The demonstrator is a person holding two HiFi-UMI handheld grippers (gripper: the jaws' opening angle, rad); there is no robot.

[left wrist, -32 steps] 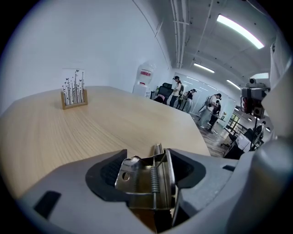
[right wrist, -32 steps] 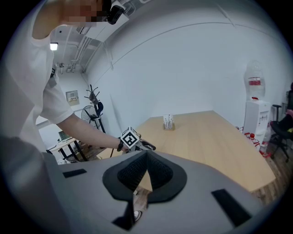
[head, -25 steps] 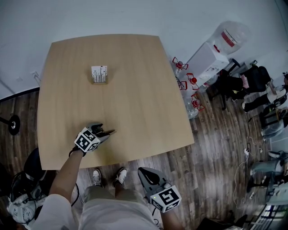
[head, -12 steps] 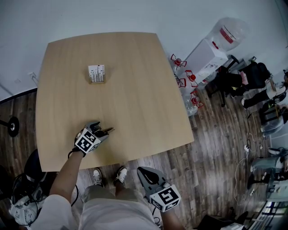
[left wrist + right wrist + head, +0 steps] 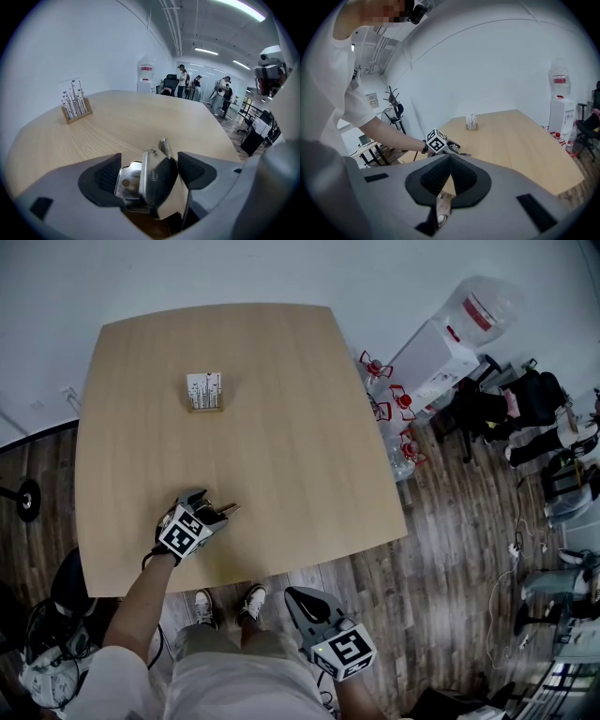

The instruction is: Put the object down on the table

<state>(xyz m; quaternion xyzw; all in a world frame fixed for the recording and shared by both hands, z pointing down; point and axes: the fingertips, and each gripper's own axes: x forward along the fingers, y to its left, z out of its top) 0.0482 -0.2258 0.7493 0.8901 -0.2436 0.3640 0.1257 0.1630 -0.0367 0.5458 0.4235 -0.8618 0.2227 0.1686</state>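
One metal clip (image 5: 151,180) sits between the just-opened, spread jaws of the left tool (image 5: 149,158).

One table (image 5: 281,409), one card stand (image 5: 205,392), maybe one metal clip (image 5: 151,174), two tongs (image 5: 214,510) (image 5: 298,601).

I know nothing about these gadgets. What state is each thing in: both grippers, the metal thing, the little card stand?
left gripper: jaws open, have just been opening, metal object between them but not clamped.
metal object: loose, seemingly resting on the table.
right gripper: jaws shut, empty, held off the table's near edge.
card stand: upright on the far part of the table, untouched.
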